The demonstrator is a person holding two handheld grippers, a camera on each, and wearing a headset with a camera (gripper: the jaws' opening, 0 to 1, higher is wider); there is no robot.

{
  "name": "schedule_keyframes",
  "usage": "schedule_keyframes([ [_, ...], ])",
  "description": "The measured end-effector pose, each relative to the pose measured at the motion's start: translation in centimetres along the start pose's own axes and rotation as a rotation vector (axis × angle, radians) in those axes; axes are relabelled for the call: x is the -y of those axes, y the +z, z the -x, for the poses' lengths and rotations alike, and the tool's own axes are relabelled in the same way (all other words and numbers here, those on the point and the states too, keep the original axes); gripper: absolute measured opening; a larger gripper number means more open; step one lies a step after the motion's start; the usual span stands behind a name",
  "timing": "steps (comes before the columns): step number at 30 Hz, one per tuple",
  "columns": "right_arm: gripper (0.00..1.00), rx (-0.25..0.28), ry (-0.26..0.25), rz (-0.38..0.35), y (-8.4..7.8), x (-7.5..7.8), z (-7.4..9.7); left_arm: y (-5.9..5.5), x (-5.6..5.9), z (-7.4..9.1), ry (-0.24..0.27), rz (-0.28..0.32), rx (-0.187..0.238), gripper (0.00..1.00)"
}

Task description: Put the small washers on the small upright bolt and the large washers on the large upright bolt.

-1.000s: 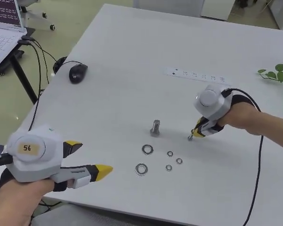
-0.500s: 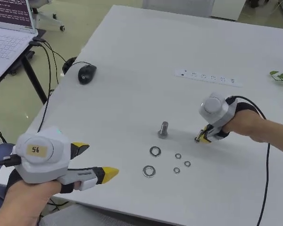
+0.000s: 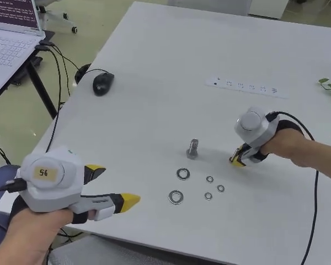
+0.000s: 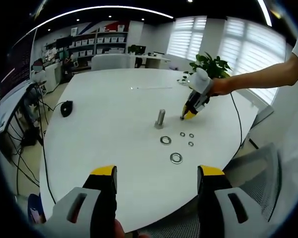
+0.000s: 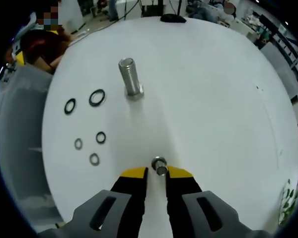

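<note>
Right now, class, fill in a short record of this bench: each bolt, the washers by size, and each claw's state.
left claw: open, holding nothing
right claw: shut on the small bolt, held upright
large bolt: upright on the table, bare
large washers: two, lying flat near the large bolt
small washers: three, lying flat beside the large ones
washers on bolts: none yet

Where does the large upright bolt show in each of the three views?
Head view: large bolt near centre, left of the right gripper.
Left gripper view: large bolt near centre.
Right gripper view: large bolt above and left of centre.
Shared landmark: the two large washers lying beside it.
</note>
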State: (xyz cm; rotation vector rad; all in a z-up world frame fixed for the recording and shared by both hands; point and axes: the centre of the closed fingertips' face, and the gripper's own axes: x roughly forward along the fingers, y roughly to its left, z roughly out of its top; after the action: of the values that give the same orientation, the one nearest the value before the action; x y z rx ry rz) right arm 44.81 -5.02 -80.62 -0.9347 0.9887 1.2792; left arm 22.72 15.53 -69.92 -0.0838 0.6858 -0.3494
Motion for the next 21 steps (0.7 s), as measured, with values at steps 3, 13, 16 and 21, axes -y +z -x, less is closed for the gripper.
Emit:
schedule_keyframes([
  [3,0.16,0.015,-0.01,-0.025,-0.4,-0.2,0.5,0.2,0.2,-0.1,-0.002,-0.002,0.004,0.65],
  [13,0.17,0.078,-0.012,-0.159,-3.2,-3.5,1.6,0.2,0.9,-0.3,-0.03,-0.026,0.002,0.65],
  [16,0.17,0.089,0.0,-0.155,-3.8,-5.2,1.5,0.2,1.0,-0.3,-0.036,-0.03,0.004,0.65],
  [21,0.17,0.132,0.021,-0.148,-3.6,-7.7,1.4,0.3,1.3,-0.1,-0.045,-0.039,0.007,0.65],
])
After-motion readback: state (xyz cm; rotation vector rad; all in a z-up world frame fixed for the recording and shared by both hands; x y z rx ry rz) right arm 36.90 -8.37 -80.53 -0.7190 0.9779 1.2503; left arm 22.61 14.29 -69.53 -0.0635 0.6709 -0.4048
